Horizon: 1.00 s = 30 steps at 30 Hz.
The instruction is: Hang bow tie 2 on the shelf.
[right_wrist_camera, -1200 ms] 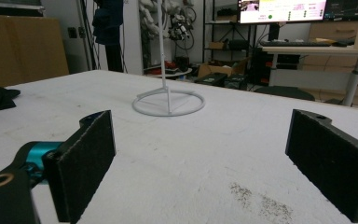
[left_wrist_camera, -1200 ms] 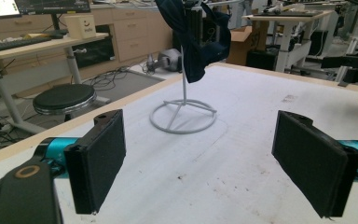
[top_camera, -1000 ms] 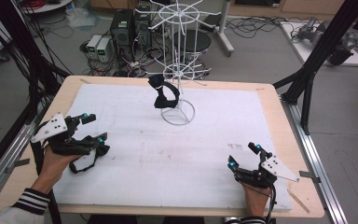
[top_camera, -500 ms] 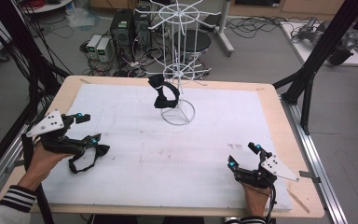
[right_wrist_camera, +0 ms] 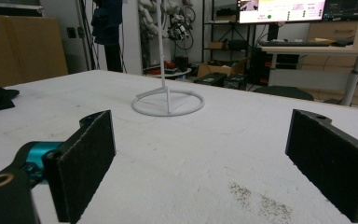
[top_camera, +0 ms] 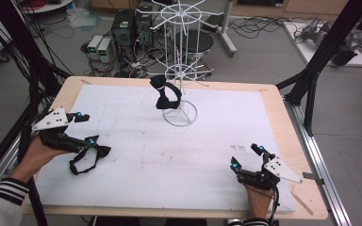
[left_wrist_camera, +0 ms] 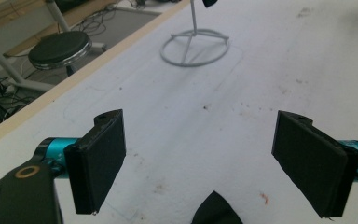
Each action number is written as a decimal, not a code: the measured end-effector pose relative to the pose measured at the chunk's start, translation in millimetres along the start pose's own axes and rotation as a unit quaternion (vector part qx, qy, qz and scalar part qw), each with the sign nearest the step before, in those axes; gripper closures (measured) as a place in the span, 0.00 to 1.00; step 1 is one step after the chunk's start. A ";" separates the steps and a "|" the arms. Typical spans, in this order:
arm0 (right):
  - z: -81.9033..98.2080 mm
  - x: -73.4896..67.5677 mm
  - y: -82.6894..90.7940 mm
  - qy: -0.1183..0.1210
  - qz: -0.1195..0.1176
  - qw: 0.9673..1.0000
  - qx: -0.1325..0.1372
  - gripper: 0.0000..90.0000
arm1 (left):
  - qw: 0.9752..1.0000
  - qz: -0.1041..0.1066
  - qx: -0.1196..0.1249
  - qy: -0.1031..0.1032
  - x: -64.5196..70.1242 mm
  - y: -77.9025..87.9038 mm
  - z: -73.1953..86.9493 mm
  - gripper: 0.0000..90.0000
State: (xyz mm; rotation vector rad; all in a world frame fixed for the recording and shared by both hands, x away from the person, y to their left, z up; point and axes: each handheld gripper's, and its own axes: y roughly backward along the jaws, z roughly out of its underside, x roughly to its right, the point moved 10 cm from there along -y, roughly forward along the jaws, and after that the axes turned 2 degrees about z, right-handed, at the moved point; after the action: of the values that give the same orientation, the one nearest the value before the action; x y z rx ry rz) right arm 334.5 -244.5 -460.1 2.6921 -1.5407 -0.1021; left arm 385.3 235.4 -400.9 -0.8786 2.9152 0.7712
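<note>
Now the left gripper (top_camera: 86, 128) has slid nearer, jaws wide, black strap (top_camera: 86, 158) released on the table; right gripper (top_camera: 247, 157) idles agape.

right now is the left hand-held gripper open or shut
Open: the left hand-held gripper has its pads set wide apart, with bare table between them.

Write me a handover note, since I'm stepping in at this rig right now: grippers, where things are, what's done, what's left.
Left gripper: open, low over the mat, just behind the black strap lying flat at the left.
Right gripper: open, holding nothing, near the front right.
A second black strap already hangs on the white wire rack at the back.
Probably left: grip the flat strap and hang it on the rack too.
</note>
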 end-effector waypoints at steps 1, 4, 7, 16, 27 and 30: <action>0.0 -0.1 -0.1 -0.001 -0.001 1.000 0.000 0.08 | 1.000 0.001 -0.006 -0.002 -1.1 0.1 1.4 0.20; 0.1 0.0 0.0 0.001 0.000 1.000 0.000 0.08 | 1.000 0.002 -0.019 -0.004 -3.7 -0.3 4.9 0.20; 0.1 -0.1 0.0 0.000 0.000 1.000 0.000 0.08 | 0.999 0.002 -0.035 -0.010 -7.2 0.0 9.4 0.20; 0.0 0.0 -0.1 0.000 0.001 1.000 0.000 0.08 | 0.997 0.017 -0.072 -0.018 -11.2 -0.7 25.0 0.20; 0.1 0.0 -0.1 0.001 0.001 1.000 -0.001 0.08 | 0.991 0.029 -0.125 -0.033 -16.0 -3.6 46.3 0.21; 0.1 0.0 0.0 0.001 0.001 1.000 0.000 0.08 | 0.989 0.032 -0.138 -0.036 -17.0 -5.8 52.8 0.22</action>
State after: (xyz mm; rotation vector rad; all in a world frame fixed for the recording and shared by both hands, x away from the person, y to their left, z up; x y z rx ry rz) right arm 334.5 -244.5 -460.1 2.6893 -1.5426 -0.1008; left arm 395.4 264.1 -447.6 -0.7560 2.8288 1.2080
